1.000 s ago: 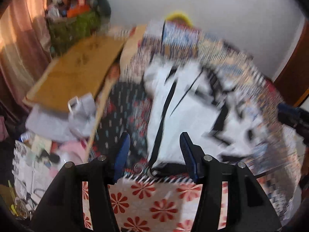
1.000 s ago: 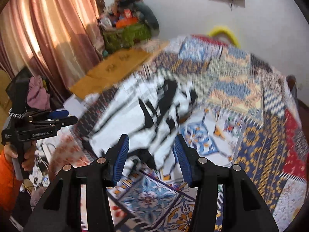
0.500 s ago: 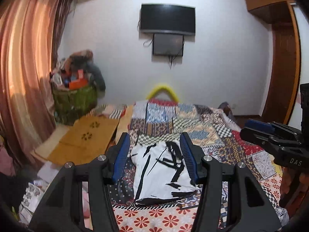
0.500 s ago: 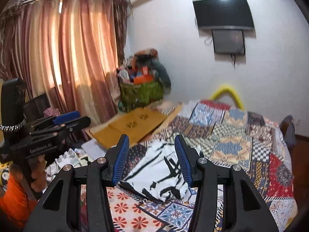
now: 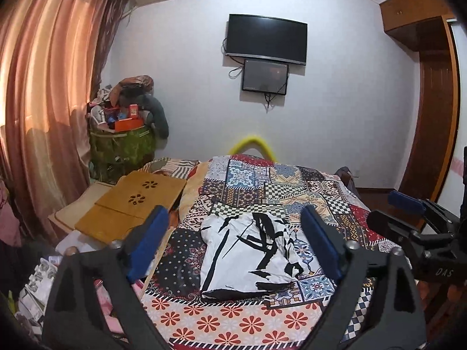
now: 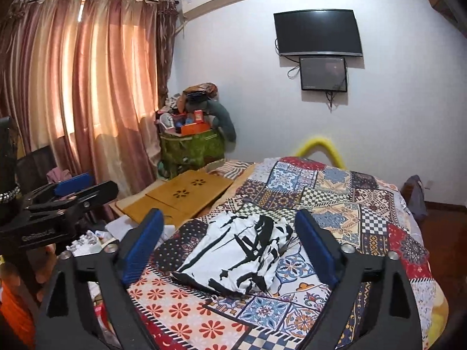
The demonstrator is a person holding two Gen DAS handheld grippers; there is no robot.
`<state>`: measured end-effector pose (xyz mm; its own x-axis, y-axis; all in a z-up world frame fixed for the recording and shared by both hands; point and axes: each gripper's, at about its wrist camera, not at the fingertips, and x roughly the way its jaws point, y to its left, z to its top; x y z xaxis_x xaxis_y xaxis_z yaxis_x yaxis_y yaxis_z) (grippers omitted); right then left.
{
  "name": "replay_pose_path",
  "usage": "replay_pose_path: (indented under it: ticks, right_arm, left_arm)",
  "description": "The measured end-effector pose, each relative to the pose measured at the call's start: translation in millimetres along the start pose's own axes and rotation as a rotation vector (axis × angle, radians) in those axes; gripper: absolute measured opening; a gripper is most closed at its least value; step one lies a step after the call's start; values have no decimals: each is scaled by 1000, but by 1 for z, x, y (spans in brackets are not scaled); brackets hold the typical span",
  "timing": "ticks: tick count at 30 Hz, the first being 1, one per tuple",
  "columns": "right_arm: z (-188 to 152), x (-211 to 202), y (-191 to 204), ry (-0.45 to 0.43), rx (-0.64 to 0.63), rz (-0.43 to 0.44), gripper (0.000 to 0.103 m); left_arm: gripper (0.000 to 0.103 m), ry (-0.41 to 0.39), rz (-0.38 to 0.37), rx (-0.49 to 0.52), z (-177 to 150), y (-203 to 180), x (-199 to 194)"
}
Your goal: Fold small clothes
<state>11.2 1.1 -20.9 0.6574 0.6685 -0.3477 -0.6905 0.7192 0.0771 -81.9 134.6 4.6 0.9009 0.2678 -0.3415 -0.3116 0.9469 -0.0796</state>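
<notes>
The white and black shirt (image 5: 248, 253) lies folded into a rough rectangle at the middle of the frame on the patchwork bedspread (image 5: 292, 180), right side bunched. It looks light, soft and limp, likely to sag and slide, so best taken at the near hem corners. The left gripper (image 5: 235, 243) and right gripper (image 6: 227, 246) hang above it, jaws opening wide, nothing between them. A second ago both were low over the blurred cloth with jaws half as wide; now they sit higher and the far wall shows.
</notes>
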Motion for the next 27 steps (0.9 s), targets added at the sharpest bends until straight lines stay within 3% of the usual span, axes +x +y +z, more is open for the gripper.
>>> replay_pose_path:
  ticks: [2,27]
  right_arm:
    - [-1,2,1,4,1,-9,102]
    - [-6,0,4,17,23,-29,102]
  left_arm:
    - [103,-9,11,0,-2,1,-1]
    - [103,-1,-5,27,-11,-9,-2]
